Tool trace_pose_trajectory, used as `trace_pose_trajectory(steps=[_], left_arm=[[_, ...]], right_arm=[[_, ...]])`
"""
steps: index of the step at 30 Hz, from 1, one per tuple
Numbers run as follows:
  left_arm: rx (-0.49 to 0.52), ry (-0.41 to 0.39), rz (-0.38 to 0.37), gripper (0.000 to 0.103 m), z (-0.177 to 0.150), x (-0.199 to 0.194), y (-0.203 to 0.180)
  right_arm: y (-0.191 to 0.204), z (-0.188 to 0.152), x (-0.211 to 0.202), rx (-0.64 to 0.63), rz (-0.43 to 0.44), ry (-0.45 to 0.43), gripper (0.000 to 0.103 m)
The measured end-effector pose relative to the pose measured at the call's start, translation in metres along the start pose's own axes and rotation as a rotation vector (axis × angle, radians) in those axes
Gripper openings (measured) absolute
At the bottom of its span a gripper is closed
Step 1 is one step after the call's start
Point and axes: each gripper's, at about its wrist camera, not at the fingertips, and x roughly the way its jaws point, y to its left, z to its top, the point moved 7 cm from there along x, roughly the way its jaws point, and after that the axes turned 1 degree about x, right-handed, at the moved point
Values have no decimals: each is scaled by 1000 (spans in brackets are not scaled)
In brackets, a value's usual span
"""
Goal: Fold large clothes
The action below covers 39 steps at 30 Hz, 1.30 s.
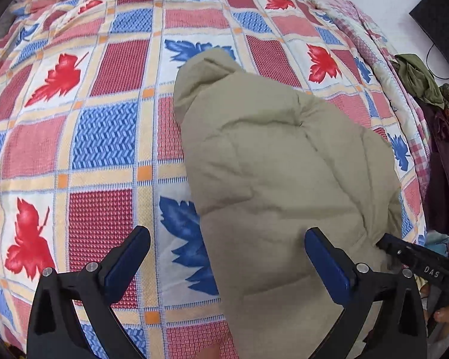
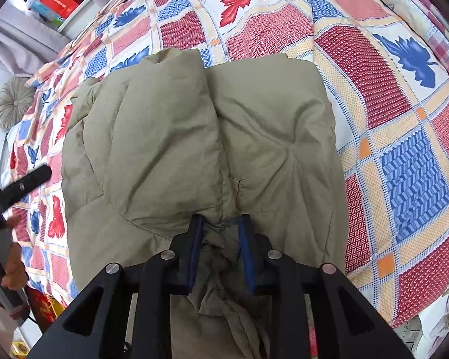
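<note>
A puffy beige padded jacket [image 1: 272, 161] lies folded on a bed with a red, blue and cream leaf-patterned cover [image 1: 98, 137]. My left gripper [image 1: 227, 239] is open and empty above the jacket's left edge. One finger hangs over the cover, the other over the jacket. My right gripper [image 2: 221, 224] is shut on a bunched edge of the jacket [image 2: 194, 137] at its near end. The right gripper also shows at the right edge of the left wrist view [image 1: 386, 243]. The left gripper shows at the left edge of the right wrist view [image 2: 42, 172].
A heap of dark and olive clothes [image 1: 428, 95] lies off the bed's right side. A checked quilt [image 1: 359, 30] is bunched at the far right of the bed. A round grey cushion [image 2: 13, 101] and a shelf with boxes [image 2: 54, 3] stand beyond the bed.
</note>
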Motion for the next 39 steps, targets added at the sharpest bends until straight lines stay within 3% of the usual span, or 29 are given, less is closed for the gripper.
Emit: trace_pose_trajectory(steps=[4, 5, 6, 8, 13, 15, 22, 25, 29, 30, 32, 36, 39], left_arm=[[-22, 38, -66, 103, -14, 13, 3], [-25, 42, -83, 103, -16, 14, 3], [-31, 46, -100, 103, -17, 15, 3], [-49, 52, -135, 103, -18, 17, 2], [-65, 61, -227, 103, -15, 21, 1], [-64, 71, -265, 103, -12, 26, 0], [-164, 133, -477, 103, -13, 52, 4], [-180, 134, -499, 103, -13, 61, 2], [-180, 142, -530, 103, -13, 67, -6], [-182, 147, -530, 103, -12, 68, -8], [-179, 154, -520, 103, -10, 72, -13], [-139, 140, -492, 103, -7, 78, -25], [-141, 141, -514, 103, -5, 85, -27]], right_arm=[[-3, 8, -19, 3, 27, -40, 34], [-5, 11, -26, 7, 32, -67, 45], [-11, 15, -35, 18, 26, -105, 65], [-24, 22, -46, 41, 14, -161, 82], [-58, 35, -43, 123, 92, -140, 86], [-68, 36, -31, 156, 167, -102, 103], [-95, 41, 21, 272, 336, 6, 103], [-95, 44, 40, 312, 422, 35, 103], [-73, 52, 50, 340, 622, 70, 103], [-69, 56, 49, 326, 636, 72, 103], [-59, 58, 48, 266, 625, 84, 103], [-39, 61, 51, 101, 521, 134, 103], [-26, 62, 63, 10, 440, 175, 103]])
